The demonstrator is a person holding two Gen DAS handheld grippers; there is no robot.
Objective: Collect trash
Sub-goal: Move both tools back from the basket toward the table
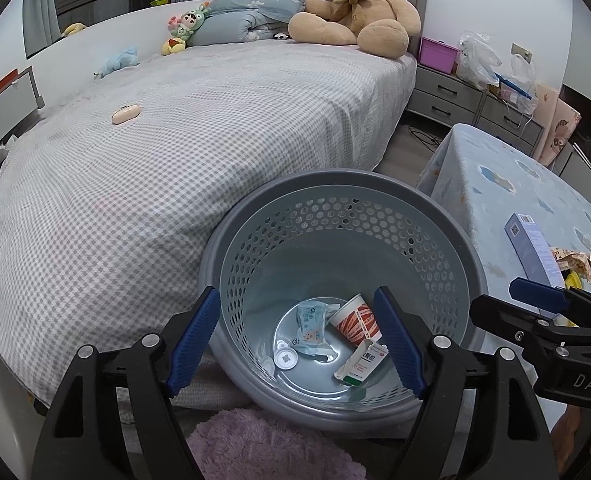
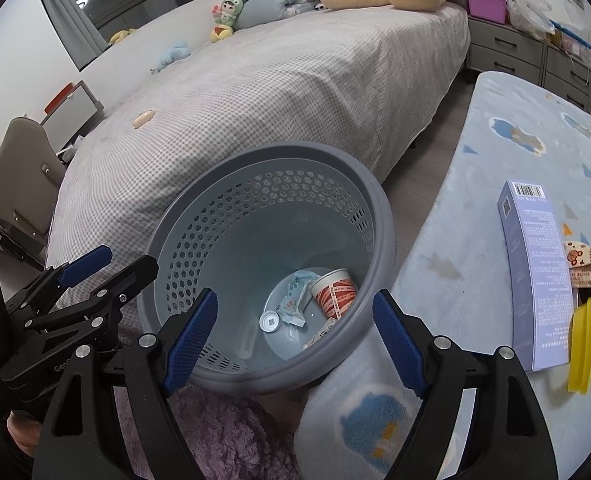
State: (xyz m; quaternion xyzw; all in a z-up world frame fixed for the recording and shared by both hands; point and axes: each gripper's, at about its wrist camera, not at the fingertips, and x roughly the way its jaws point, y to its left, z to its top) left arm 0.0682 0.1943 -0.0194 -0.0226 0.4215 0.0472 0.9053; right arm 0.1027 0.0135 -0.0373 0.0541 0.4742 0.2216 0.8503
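While both claws gape empty, the bin (image 1: 335, 216) with its trash sits just below the left gripper (image 1: 295, 344).

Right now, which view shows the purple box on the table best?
The right wrist view: the purple box lies there full length, with barcode and printed side visible. In the left wrist view only its upper end shows at the frame edge; the right gripper covers the rest.
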